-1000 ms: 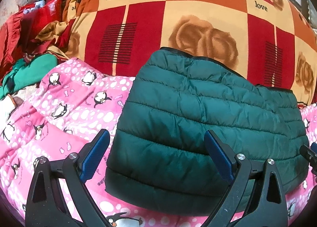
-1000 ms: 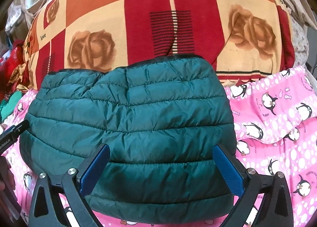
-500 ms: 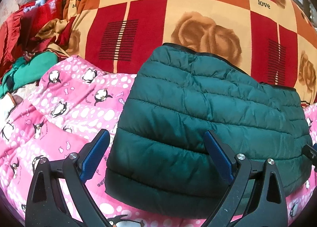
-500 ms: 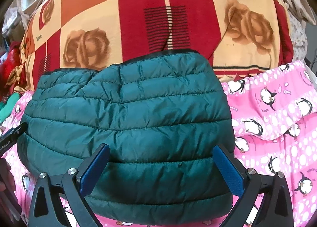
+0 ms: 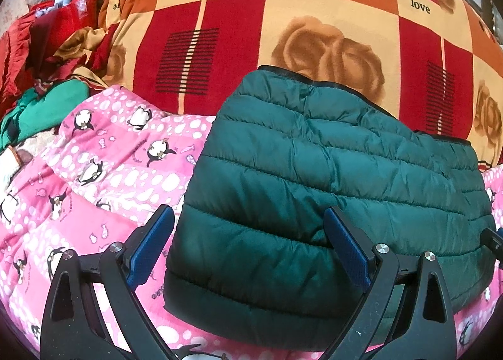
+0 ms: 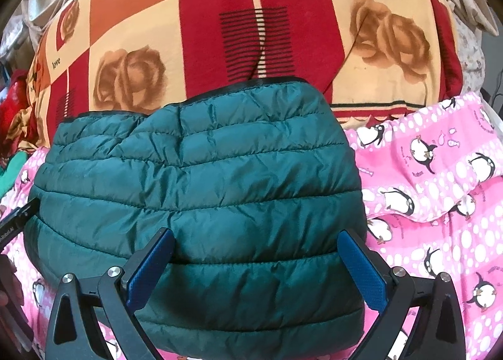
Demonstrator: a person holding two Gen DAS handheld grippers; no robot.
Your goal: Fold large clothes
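A dark green quilted puffer jacket point(image 5: 330, 177) lies folded into a compact block on the pink penguin blanket point(image 5: 103, 171); it also shows in the right wrist view point(image 6: 201, 184). My left gripper point(image 5: 248, 247) is open and empty, hovering over the jacket's near left part. My right gripper point(image 6: 256, 265) is open and empty over the jacket's near right part. The left gripper's body point(image 6: 15, 221) shows at the left edge of the right wrist view. The right gripper's tip point(image 5: 492, 239) shows at the right edge of the left wrist view.
A red, orange and cream rose-print blanket point(image 5: 283, 30) rises behind the jacket, also in the right wrist view point(image 6: 251, 30). A pile of red and green clothes point(image 5: 47, 61) lies at the far left. The pink blanket point(image 6: 440, 187) spreads to the right.
Both grippers have drawn back slightly toward me, staying open. The jacket has not moved.
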